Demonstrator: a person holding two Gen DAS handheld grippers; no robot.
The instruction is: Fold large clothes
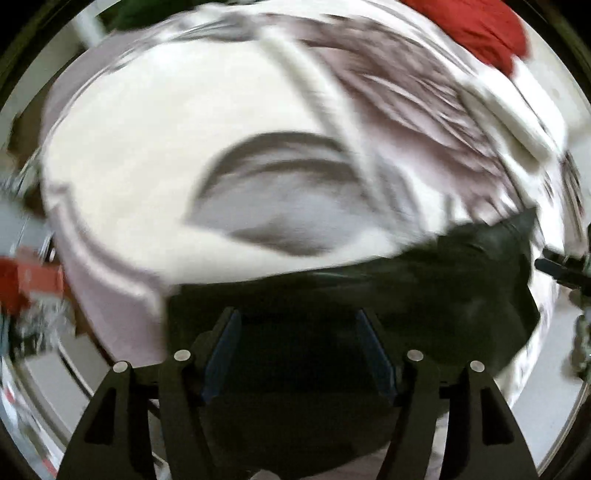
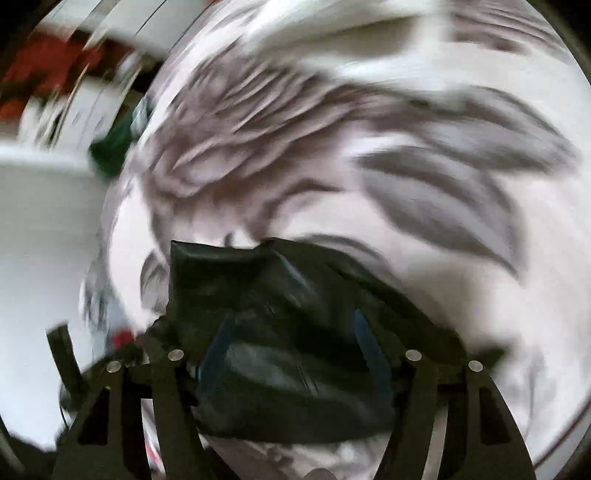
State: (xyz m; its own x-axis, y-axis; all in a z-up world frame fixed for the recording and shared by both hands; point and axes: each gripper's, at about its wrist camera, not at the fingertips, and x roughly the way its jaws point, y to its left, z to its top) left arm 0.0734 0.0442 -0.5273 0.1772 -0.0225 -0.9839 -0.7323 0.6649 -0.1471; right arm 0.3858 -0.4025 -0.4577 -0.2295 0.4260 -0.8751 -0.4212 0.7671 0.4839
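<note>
Nearest to me, my left gripper [image 1: 299,354] has its jaws spread wide with the dark garment [image 1: 424,291] bunched between and just beyond them; whether any cloth is really pinched I cannot tell, so I judge that side the likeliest to drop. My right gripper [image 2: 291,354] also sits in dark cloth, a thick wad filling the gap between its blue pads [image 2: 365,350], but its jaws stand apart too and I cannot tell if it truly bites. Both views are smeared, so I think a fast swing could shake the fabric loose or fold it crooked. Beyond lies the rumpled white sheet [image 1: 147,166], whose wrinkles could drag a hem. Farthest right, a red item [image 1: 476,29] sits near enough to snag.
</note>
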